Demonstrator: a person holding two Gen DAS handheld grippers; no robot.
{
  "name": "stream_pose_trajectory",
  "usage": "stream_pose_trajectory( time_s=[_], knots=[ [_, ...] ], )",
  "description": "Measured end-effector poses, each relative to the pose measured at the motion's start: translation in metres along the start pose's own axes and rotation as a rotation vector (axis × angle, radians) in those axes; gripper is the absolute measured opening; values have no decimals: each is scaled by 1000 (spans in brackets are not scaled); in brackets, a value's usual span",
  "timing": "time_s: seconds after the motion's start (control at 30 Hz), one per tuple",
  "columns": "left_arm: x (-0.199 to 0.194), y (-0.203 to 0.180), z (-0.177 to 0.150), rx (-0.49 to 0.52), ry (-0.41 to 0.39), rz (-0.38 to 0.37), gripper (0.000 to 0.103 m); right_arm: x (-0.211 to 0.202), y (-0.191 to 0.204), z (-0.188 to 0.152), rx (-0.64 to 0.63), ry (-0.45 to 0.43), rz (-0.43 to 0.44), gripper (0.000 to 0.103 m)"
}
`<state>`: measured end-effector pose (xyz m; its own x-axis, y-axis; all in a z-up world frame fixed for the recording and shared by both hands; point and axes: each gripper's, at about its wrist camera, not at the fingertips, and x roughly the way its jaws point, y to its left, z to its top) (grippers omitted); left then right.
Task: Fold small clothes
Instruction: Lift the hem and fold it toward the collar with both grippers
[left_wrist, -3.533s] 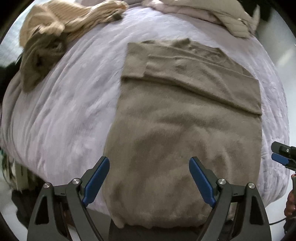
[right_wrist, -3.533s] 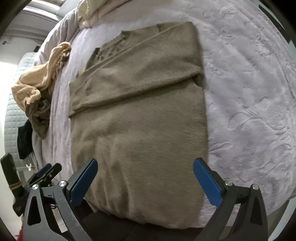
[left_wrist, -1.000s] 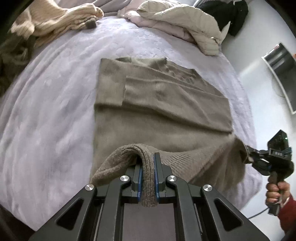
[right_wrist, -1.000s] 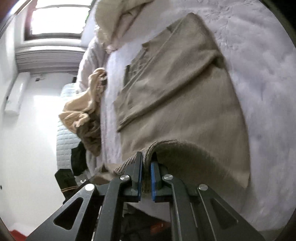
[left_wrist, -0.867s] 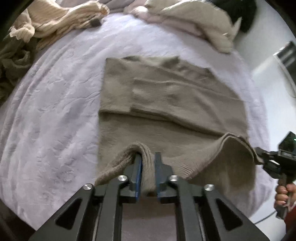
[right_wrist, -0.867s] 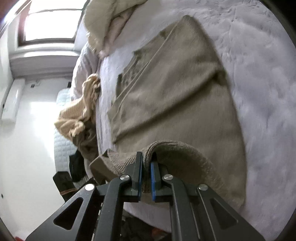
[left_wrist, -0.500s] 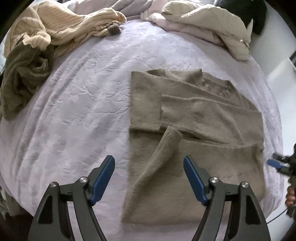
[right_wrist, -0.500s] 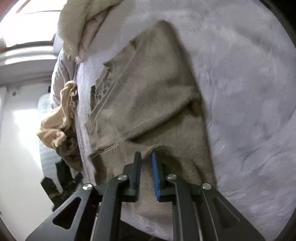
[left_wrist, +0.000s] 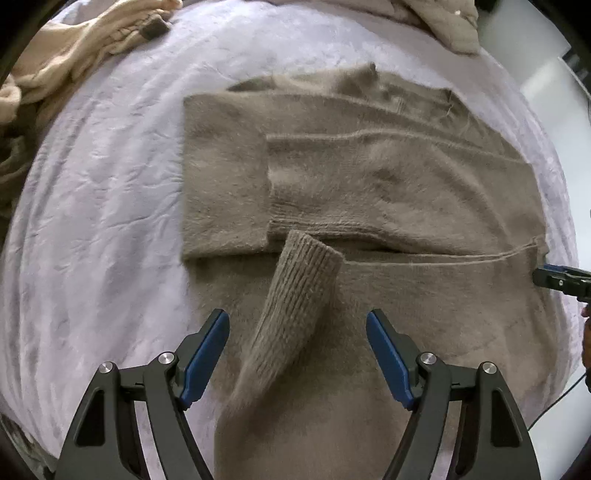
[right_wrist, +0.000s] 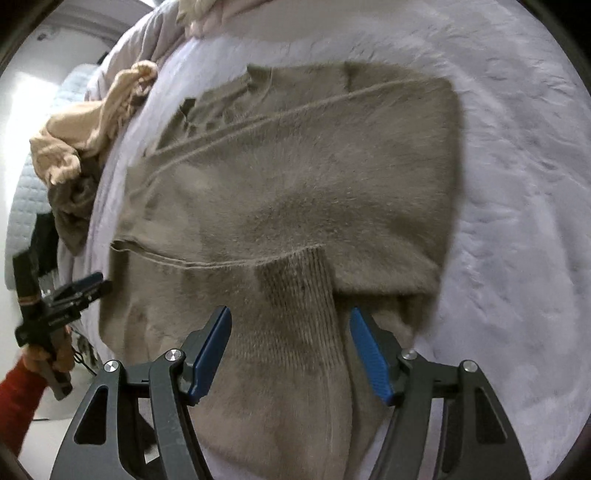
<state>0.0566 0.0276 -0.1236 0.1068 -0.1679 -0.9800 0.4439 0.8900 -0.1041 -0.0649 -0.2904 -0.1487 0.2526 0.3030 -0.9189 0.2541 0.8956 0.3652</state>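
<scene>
Item: taupe sweater (left_wrist: 369, 192), soft, limp knit on my bed (left_wrist: 92, 184), twelve o'clock of both grippers; left gripper (left_wrist: 297, 354) wide, right gripper (right_wrist: 290, 350) just opened, nothing held; I'd pinch ribbed hem (left_wrist: 306, 266).

Soft, even daylight fills both views; white glare blows out the right view's left edge, slight blur there, fisheye edges bending into black corners.
</scene>
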Motion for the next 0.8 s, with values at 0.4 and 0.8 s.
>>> stream_pose_trajectory(
  time_s=[0.4, 0.8],
  knots=[
    [-66, 9, -1, 15, -148, -196, 7, -28, 45, -28, -78, -123, -210, 6],
    [-63, 23, 110, -20, -325, -150, 7, -93, 83, 57, -171, -348, -306, 6]
  ],
)
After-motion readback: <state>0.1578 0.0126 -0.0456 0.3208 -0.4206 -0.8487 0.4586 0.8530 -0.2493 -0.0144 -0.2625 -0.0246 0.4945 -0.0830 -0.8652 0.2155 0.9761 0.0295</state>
